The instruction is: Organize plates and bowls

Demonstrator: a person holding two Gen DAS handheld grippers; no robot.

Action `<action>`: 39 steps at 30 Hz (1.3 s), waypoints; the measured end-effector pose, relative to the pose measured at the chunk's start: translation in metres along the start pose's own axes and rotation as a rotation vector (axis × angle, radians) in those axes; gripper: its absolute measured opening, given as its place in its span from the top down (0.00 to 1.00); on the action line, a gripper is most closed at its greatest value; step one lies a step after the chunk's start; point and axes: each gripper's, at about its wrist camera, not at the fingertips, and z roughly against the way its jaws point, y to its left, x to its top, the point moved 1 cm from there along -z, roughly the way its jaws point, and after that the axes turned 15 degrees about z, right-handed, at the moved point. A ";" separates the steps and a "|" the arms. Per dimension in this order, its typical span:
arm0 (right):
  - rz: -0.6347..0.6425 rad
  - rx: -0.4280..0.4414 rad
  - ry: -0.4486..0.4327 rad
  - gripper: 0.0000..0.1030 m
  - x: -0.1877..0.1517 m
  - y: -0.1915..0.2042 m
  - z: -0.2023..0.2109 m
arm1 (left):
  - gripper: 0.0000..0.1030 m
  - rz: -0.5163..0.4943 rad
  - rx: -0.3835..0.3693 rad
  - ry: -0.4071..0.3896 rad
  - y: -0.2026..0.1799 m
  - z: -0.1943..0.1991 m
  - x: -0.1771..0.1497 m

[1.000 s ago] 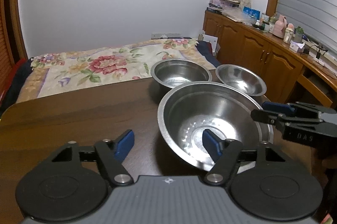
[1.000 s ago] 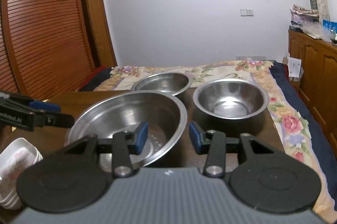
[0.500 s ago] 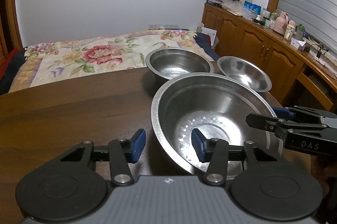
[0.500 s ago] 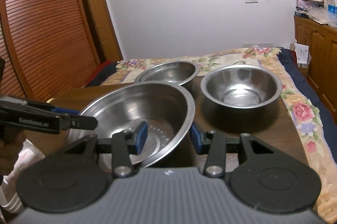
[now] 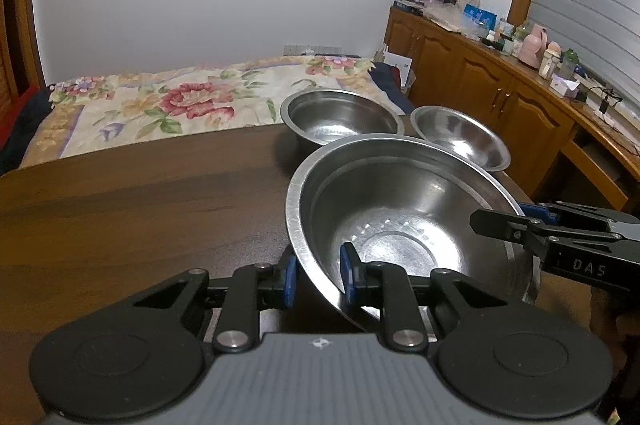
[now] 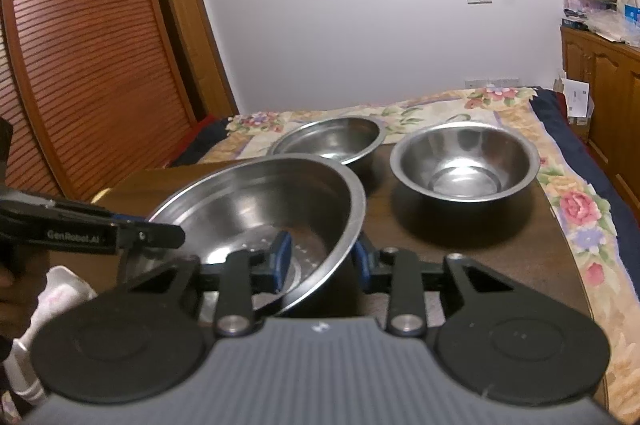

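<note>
Left wrist view: left gripper [image 5: 318, 283] closing across the near rim of the big steel bowl [image 5: 400, 221] on the brown table [image 5: 140, 209], one blue pad outside, one inside, both apparently touching the wall. Two smaller bowls [image 5: 340, 117] just behind.

Right wrist view: right gripper [image 6: 320, 259] closing astride the same bowl's [image 6: 256, 201] opposite rim; outer pad partly hidden, contact unclear. White dish [image 6: 60, 285] at lower left.
</note>
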 end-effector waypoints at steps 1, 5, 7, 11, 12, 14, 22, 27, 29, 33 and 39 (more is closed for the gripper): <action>-0.001 -0.001 -0.003 0.66 0.000 0.002 0.003 | 0.77 -0.001 -0.004 -0.003 0.000 0.004 -0.001; -0.010 -0.004 -0.013 0.66 -0.003 0.005 0.014 | 0.77 -0.011 -0.022 -0.009 -0.003 0.016 -0.007; -0.011 -0.009 -0.015 0.66 -0.004 0.006 0.020 | 0.77 -0.019 -0.028 -0.011 -0.005 0.021 -0.011; -0.006 -0.024 -0.018 0.66 -0.006 0.010 0.031 | 0.77 -0.026 -0.043 -0.016 -0.007 0.031 -0.018; -0.004 -0.028 -0.017 0.66 -0.006 0.011 0.033 | 0.77 -0.028 -0.047 -0.017 -0.008 0.034 -0.020; -0.002 -0.036 -0.017 0.66 -0.007 0.013 0.038 | 0.77 -0.033 -0.052 -0.018 -0.009 0.038 -0.023; 0.009 -0.054 -0.022 0.66 -0.007 0.022 0.054 | 0.76 -0.041 -0.075 -0.031 -0.011 0.057 -0.035; 0.006 -0.056 -0.022 0.66 -0.010 0.024 0.059 | 0.76 -0.040 -0.083 -0.037 -0.008 0.066 -0.042; 0.002 -0.055 -0.021 0.66 -0.011 0.025 0.061 | 0.76 -0.040 -0.085 -0.038 -0.008 0.069 -0.046; 0.003 -0.057 -0.019 0.66 -0.015 0.028 0.066 | 0.76 -0.041 -0.089 -0.041 -0.008 0.075 -0.051; 0.006 -0.059 -0.019 0.66 -0.017 0.030 0.069 | 0.76 -0.048 -0.087 -0.046 -0.009 0.080 -0.056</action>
